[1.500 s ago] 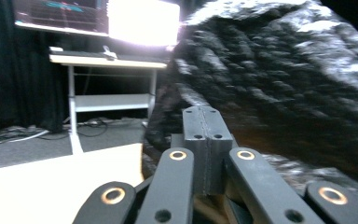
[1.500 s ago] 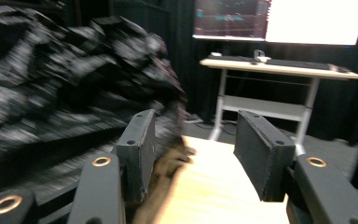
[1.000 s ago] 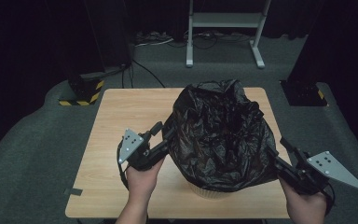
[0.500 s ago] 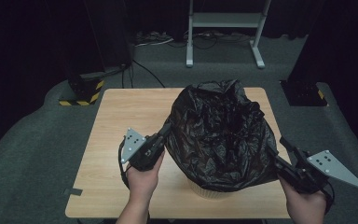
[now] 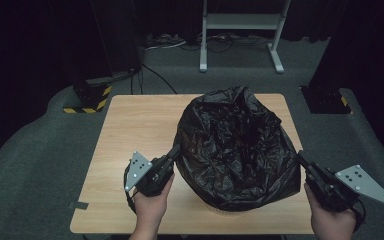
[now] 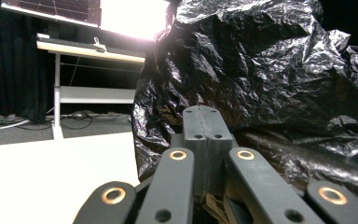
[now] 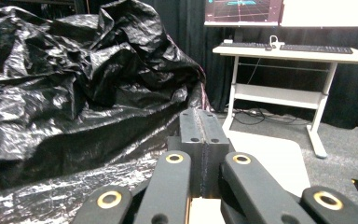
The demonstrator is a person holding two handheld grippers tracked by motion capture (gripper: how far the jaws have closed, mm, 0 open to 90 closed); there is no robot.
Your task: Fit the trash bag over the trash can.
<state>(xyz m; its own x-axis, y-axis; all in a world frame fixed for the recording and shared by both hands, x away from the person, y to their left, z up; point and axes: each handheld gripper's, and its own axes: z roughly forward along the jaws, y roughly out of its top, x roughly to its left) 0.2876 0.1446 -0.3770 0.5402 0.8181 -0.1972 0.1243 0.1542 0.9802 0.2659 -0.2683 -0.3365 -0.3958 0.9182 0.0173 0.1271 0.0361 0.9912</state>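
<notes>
Tabletop [image 5: 130, 150]: light wood, rect., set on grey carpet; desk w/ keyboards in bkgd of right gripper view. Black bin bag [image 5: 237, 147]: largest item, crumpled plastic film, sits right of centre on tabletop, draped over a pale container whose rim just peeks out at the near edge [image 5: 225, 211]; what that container is, can't tell. Bag roughly dome-shaped, no clear long axis; if any, runs near-to-far; mouth appears to face up, gathered peak toward far side. Left gripper [image 5: 174, 152]: at bag's left flank, nose touching the film; fingers [image 6: 204, 122] pressed together, film bunched around them, so prob. pinching bag skin, though the pinch itself is hidden. Right gripper [image 5: 301, 159]: at bag's right lower corner, fingers [image 7: 201, 122] closed flush; whether film is caught betw. them, can't tell. Key relation: bag lies betw. the two grippers, inboard of each; both abt equally near. Judged next: pull film outward/down over container.
</notes>
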